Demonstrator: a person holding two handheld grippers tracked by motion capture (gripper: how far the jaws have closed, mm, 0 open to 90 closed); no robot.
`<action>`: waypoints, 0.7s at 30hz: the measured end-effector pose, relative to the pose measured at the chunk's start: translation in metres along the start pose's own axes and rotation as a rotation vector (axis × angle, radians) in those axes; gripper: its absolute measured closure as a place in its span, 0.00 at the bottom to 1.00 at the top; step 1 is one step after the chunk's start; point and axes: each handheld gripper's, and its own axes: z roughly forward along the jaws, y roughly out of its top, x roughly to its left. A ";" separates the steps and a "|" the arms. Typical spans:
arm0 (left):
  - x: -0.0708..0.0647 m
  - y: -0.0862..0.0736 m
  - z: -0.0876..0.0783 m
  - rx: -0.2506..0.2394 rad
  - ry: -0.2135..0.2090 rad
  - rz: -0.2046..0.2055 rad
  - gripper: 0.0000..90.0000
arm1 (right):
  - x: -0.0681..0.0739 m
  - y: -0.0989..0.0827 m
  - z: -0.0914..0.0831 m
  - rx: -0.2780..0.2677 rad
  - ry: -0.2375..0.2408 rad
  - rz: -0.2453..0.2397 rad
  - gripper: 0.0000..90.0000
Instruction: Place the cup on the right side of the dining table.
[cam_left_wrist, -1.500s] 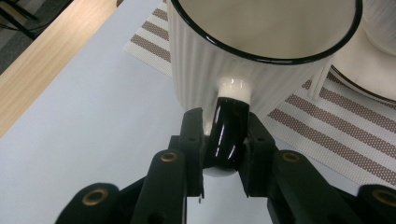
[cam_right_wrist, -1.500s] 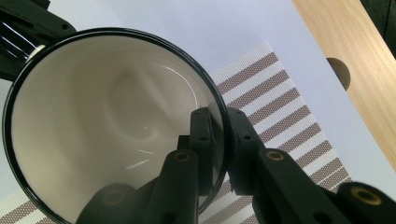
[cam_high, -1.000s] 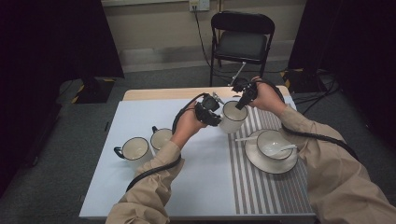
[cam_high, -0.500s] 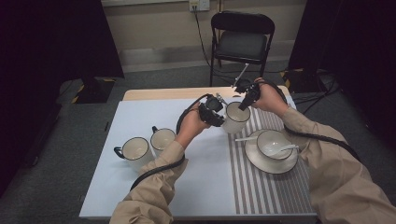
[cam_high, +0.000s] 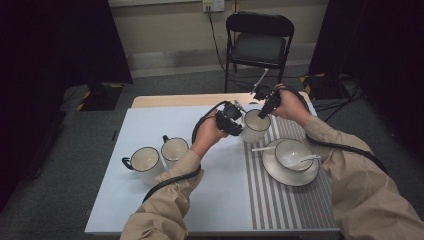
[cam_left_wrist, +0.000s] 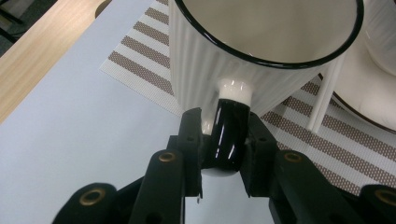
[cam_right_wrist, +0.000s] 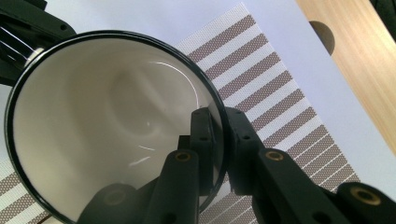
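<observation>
**Two grips on one mug, set-down to sort out**

I have the white ribbed mug (cam_high: 256, 127) held from both sides, just right of centre in the high view, over the upper left corner of the striped placemat (cam_high: 280, 200). My left tongs (cam_left_wrist: 223, 135) are closed on its black handle (cam_left_wrist: 227, 135), one jaw on each flank of the loop. My right tongs (cam_right_wrist: 215, 140) are pinched on the rim (cam_right_wrist: 219, 116), one jaw inside the wall and one outside. I cannot tell whether the base is resting on the mat or just off it.

To do this well I would keep both hands moving together. The handle grip carries the weight; the rim grip only steadies it, so I judge any twist between the two could lever the mug or make the rim slip. When it is time to let go, I would free the rim first and lift those tongs straight up, clear of the mouth.

For room: the saucer (cam_high: 272, 172) with its bowl (cam_high: 294, 152) and spoon (cam_high: 280, 148) sits just below and right of the mug, close enough that a drift that way would knock the spoon's end. Two more cups (cam_high: 145, 161) (cam_high: 175, 148) stand lower left, well apart. The white tabletop (cam_high: 165, 120) to the upper left lies open, and the wooden far edge (cam_high: 170, 100) is near above, so I would not push farther up-frame.
</observation>
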 end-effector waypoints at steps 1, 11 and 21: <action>0.000 0.000 0.002 -0.004 -0.001 -0.002 0.81 | 0.000 0.000 0.000 0.001 -0.007 -0.001 0.92; 0.001 0.007 0.010 -0.013 -0.012 -0.010 0.80 | -0.008 -0.006 0.001 0.009 -0.011 0.015 0.92; 0.002 0.008 0.020 -0.006 -0.025 -0.013 0.80 | -0.012 -0.011 0.007 0.018 -0.014 0.033 0.92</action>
